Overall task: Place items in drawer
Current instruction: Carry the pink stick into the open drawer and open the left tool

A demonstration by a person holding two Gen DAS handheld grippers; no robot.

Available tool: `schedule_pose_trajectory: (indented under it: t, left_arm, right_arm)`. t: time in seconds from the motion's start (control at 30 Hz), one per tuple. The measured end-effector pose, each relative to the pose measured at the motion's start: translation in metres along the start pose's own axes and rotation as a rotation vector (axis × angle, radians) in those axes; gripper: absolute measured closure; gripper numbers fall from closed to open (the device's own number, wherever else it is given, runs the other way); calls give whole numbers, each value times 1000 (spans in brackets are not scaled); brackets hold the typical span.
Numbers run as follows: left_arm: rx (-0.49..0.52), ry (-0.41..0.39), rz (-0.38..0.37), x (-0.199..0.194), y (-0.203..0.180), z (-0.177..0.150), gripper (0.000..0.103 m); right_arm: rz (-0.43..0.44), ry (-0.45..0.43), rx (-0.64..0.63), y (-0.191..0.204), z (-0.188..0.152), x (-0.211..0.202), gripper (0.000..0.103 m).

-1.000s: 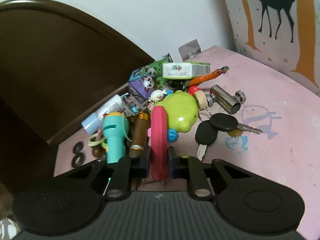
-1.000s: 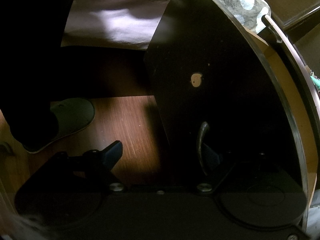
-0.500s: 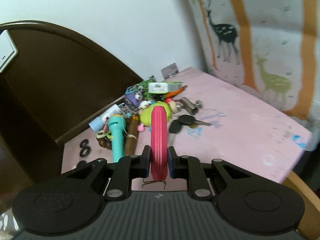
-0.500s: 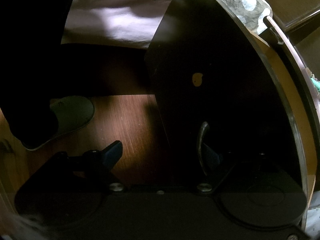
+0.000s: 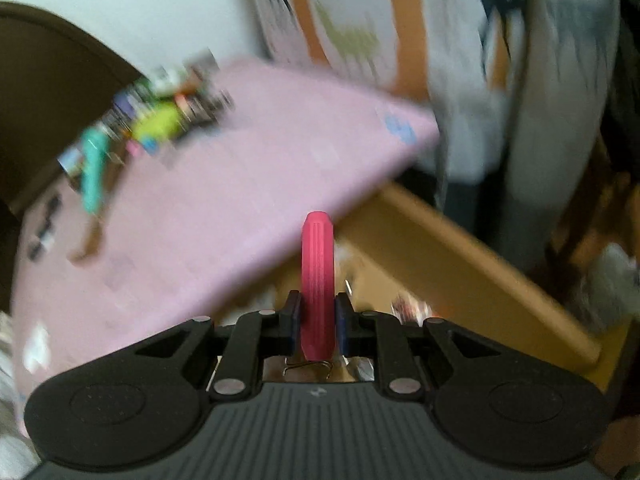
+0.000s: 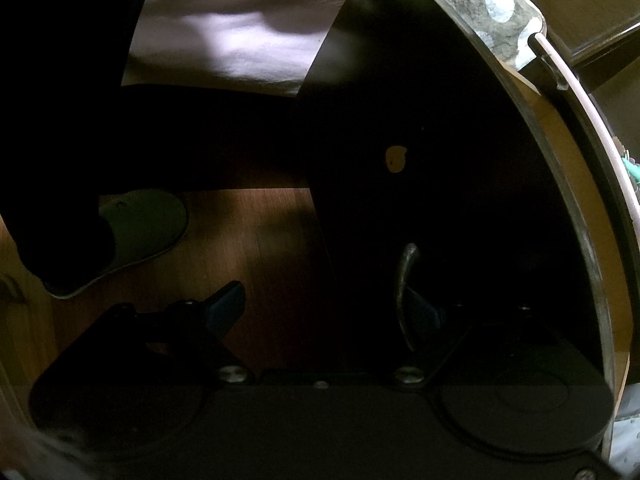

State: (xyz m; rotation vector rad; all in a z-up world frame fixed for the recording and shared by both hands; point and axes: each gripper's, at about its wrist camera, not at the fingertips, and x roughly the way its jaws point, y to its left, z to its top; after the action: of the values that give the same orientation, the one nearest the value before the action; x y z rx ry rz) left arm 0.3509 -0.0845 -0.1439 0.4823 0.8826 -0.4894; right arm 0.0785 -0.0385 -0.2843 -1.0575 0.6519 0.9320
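My left gripper (image 5: 317,320) is shut on a flat red-pink piece (image 5: 317,276) that stands upright between the pads. It hangs past the front edge of the pink tabletop (image 5: 224,208), over the open drawer whose tan wooden side (image 5: 460,256) runs to the right. The pile of small items (image 5: 156,128) lies blurred at the table's far left. My right gripper (image 6: 324,312) is open by the dark drawer front (image 6: 420,160), its right finger behind the metal handle (image 6: 404,280).
The left wrist view is motion-blurred. A dark wooden headboard (image 5: 52,92) stands left of the table and a deer-print curtain (image 5: 400,20) behind it. In the right wrist view a grey slipper (image 6: 136,236) rests on the wooden floor (image 6: 260,232).
My left gripper has carried the red-pink piece back and to the right, away from the pile, to beyond the table edge above the drawer. The right gripper has stayed at the handle.
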Motion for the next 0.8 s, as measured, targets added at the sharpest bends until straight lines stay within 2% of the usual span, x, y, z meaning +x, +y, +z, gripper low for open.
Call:
schedule_pose_trajectory:
  t: [0.13, 0.3, 0.43, 0.63, 0.7, 0.73, 0.77, 0.8]
  left_arm:
    - [0, 122, -29, 42, -16, -16, 86]
    - [-10, 232, -44, 84, -28, -29, 86]
    - [-18, 273, -61, 98, -35, -39, 86]
    - [-7, 282, -64, 99, -40, -42, 85]
    - [0, 275, -62, 96, -40, -41, 77]
    - [-1, 269, -60, 92, -39, -40, 68]
    - [-8, 259, -61, 89, -38, -38, 50]
    - [-20, 247, -64, 85, -35, -37, 43]
  right_arm:
    - [-2, 1, -2, 1, 0, 0, 15]
    - [-3, 1, -6, 1, 0, 0, 15]
    - [-2, 0, -7, 0, 0, 0, 15]
    - [-1, 0, -8, 0, -1, -1, 15]
    - [-1, 0, -9, 0, -1, -1, 15]
    - [0, 0, -9, 0, -1, -1, 15]
    - [0, 0, -9, 0, -1, -1, 15]
    - [0, 1, -10, 0, -1, -1, 15]
